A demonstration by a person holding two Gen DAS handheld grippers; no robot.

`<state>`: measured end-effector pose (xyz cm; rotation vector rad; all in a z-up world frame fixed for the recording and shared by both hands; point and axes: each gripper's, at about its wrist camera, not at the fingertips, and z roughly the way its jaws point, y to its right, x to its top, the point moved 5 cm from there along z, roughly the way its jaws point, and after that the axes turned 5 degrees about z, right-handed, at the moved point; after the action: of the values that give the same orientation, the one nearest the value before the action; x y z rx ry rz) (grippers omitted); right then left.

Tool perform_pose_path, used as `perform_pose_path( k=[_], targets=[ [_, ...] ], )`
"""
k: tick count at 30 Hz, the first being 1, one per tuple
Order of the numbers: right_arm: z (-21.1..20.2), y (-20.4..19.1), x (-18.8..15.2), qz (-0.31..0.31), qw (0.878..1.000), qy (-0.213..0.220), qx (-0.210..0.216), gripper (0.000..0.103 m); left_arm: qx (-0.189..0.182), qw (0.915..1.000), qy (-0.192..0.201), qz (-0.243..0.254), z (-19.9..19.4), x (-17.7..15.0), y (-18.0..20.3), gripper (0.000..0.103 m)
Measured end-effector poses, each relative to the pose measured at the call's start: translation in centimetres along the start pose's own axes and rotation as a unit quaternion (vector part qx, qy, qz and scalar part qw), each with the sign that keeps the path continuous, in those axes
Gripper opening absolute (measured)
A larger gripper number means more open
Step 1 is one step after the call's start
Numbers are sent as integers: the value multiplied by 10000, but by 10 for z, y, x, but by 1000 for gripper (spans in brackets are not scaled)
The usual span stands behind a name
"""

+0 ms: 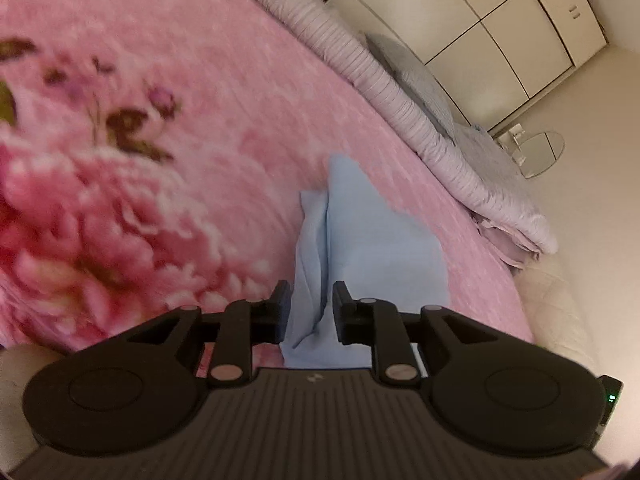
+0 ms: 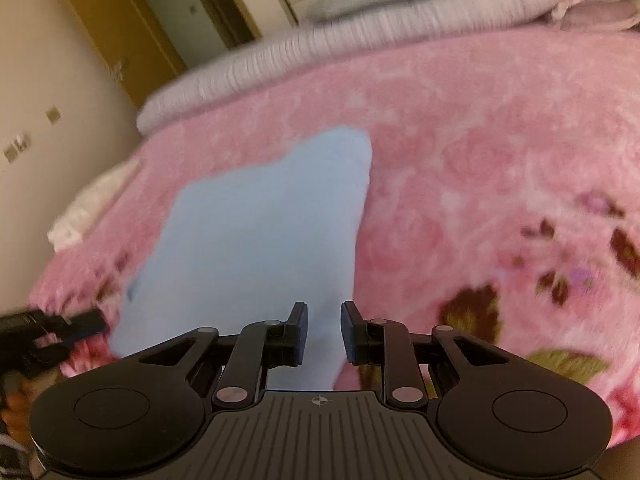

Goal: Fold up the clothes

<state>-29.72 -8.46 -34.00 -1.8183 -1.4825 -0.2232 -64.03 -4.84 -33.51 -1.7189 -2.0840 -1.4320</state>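
Note:
A light blue garment [image 1: 360, 240] lies on a pink flowered blanket [image 1: 180, 120]. In the left wrist view my left gripper [image 1: 308, 304] has its jaws partly apart with a bunched fold of the blue cloth between them; whether the pads pinch it is unclear. In the right wrist view the garment [image 2: 260, 232] spreads flat ahead of my right gripper [image 2: 323, 320], whose jaws stand apart over the cloth's near edge. The left gripper [image 2: 60, 328] shows at the far left of that view, at the garment's edge.
A rolled lilac-grey quilt [image 1: 400, 92] lies along the bed's far side, also in the right wrist view [image 2: 320, 40]. White wardrobes [image 1: 500, 28] and a small round glass table [image 1: 540, 152] stand beyond. A wooden door [image 2: 120, 32] is at the left.

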Motion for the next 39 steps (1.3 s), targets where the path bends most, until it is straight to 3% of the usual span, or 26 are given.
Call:
perform_pose_path(
  k=[4,7,8,11,15,21,24,29,32,34,36,38,39],
  targets=[
    [5,4,1,56,9998,-200,19,23,-123,9978,-354,539,14,-10,24,17],
    [-2,5,14,51,9999,98,111,23,331,9918,-568,1095,34,-23,32,17],
    [-2,4,16,-12,9998,140,150,23,466,9897,-620,1201,37,-24,31,22],
    [16,2,5,-444,9983,-370,35,23,547,9895,-732,1120,36,-21,27,20],
    [17,6,16,-381,9981,-474,73,23,626,9892,-356,1275,30,13,34,17],
    [30,16,81,-240,9993,254,-106,23,469,9853,-13,1641,76,76,51,17],
    [55,14,104,-172,9990,369,-156,23,430,9833,-92,1767,115,94,56,17],
    [97,9,122,-237,9988,417,-98,23,682,9685,-604,2319,168,89,51,16],
    [119,13,117,-430,9986,189,-241,23,816,9665,-668,2340,184,82,35,27],
    [128,15,115,-539,9980,54,-317,23,821,9732,-661,2045,182,85,26,33],
    [122,16,118,-507,9981,11,-352,23,847,9761,-631,1897,176,87,23,31],
    [103,17,118,-382,9985,138,-354,23,960,9752,-463,1942,158,90,30,17],
    [91,16,115,-337,9988,236,-282,23,901,9761,-348,1948,145,90,35,17]
  ],
)
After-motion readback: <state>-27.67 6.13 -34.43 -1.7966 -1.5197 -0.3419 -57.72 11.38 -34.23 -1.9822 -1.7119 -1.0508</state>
